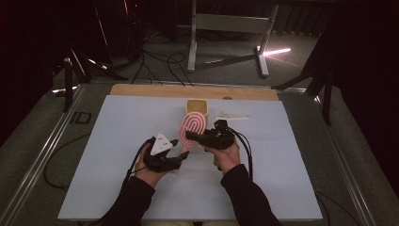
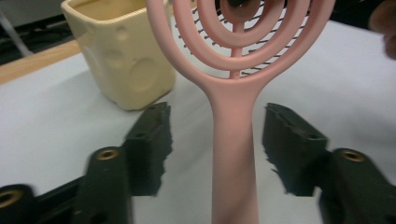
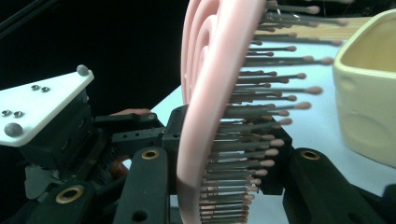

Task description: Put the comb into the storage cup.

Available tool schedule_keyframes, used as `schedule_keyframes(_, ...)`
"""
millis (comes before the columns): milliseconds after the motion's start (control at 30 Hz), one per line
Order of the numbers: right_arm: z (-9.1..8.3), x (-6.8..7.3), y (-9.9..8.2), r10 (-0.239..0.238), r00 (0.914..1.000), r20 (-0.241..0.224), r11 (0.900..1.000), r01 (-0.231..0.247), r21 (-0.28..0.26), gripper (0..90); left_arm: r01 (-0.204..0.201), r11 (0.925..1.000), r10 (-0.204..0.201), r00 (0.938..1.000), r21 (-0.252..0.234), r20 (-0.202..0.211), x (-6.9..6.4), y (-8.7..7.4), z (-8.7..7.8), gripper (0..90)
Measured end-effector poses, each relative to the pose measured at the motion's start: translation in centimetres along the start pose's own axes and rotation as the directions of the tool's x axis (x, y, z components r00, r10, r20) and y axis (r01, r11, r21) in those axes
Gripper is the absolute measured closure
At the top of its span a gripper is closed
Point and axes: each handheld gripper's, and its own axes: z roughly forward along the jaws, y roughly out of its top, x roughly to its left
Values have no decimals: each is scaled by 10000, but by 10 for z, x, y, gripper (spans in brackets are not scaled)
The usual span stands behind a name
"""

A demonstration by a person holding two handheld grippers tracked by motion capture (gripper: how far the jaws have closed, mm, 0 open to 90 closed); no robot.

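A pink hairbrush (image 1: 194, 123) with an oval ringed head hangs over the middle of the white sheet, handle toward me. My right gripper (image 1: 190, 135) is shut on its head. In the right gripper view the jaws (image 3: 224, 140) pinch the hairbrush's pink back (image 3: 210, 93) on one side and its bristles on the other. My left gripper (image 1: 181, 157) is open around the handle. In the left gripper view the hairbrush handle (image 2: 233, 140) runs up between the two pads of the left gripper (image 2: 218, 128) with a gap on each side. A pale yellow cup (image 1: 196, 106) stands just beyond the head.
The yellow cup (image 2: 121, 60) is upright and close behind the brush. A small white flat piece (image 1: 233, 116) lies to the right of the cup. The white sheet (image 1: 141, 188) covers the table, with a wooden strip (image 1: 141, 90) along its far edge. Stands and cables lie on the floor beyond.
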Motion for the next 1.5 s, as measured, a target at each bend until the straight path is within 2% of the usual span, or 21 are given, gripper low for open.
schedule_keyframes(33,0,0,0,6,10000,23,10000,-6,-35,638,44,9999,-44,10000,-100,-18,1,0,-1,367)
schedule_keyframes(67,0,0,0,10,10000,33,10000,-10,-63,639,184,9997,-185,9998,-179,-76,1,0,-1,257)
schedule_keyframes(100,0,0,0,10,10000,33,10000,-10,-63,639,237,9995,-240,9996,-191,-118,2,0,-2,257)
schedule_keyframes(167,-1,0,0,-41,10000,89,10000,41,-87,639,336,9991,-341,9992,-245,-214,3,1,-3,166)
schedule_keyframes(267,-2,0,1,-52,9999,110,9999,53,-96,639,429,9984,-444,9982,-378,-406,5,2,-8,152)
schedule_keyframes(433,-4,-4,2,27,9997,229,9998,-22,-214,639,480,9972,-501,9981,-574,-370,9,2,-15,36)
schedule_keyframes(533,-5,-5,3,114,9995,278,9996,-107,-253,639,510,9964,-550,9968,-675,-584,13,0,-21,2)
schedule_keyframes(767,-5,-7,4,246,9992,324,9990,-234,-368,639,662,9914,-794,9899,-1128,-1173,26,-12,-39,2)
schedule_keyframes(900,-4,-8,3,221,9992,348,9993,-210,-316,639,746,9872,-969,9826,-1410,-1584,32,-26,-52,2)
schedule_keyframes(1067,-4,-8,4,201,9992,345,9992,-188,-365,639,667,9847,-953,9796,-1609,-1771,35,-36,-60,3)
schedule_keyframes(1333,-7,-9,5,195,9988,442,9990,-177,-412,639,569,9898,-811,9789,-1307,-1877,38,-63,-74,2)
schedule_keyframes(1500,-9,-10,6,260,9988,423,9986,-240,-465,639,458,9914,-709,9755,-1229,-2083,41,-72,-85,2)
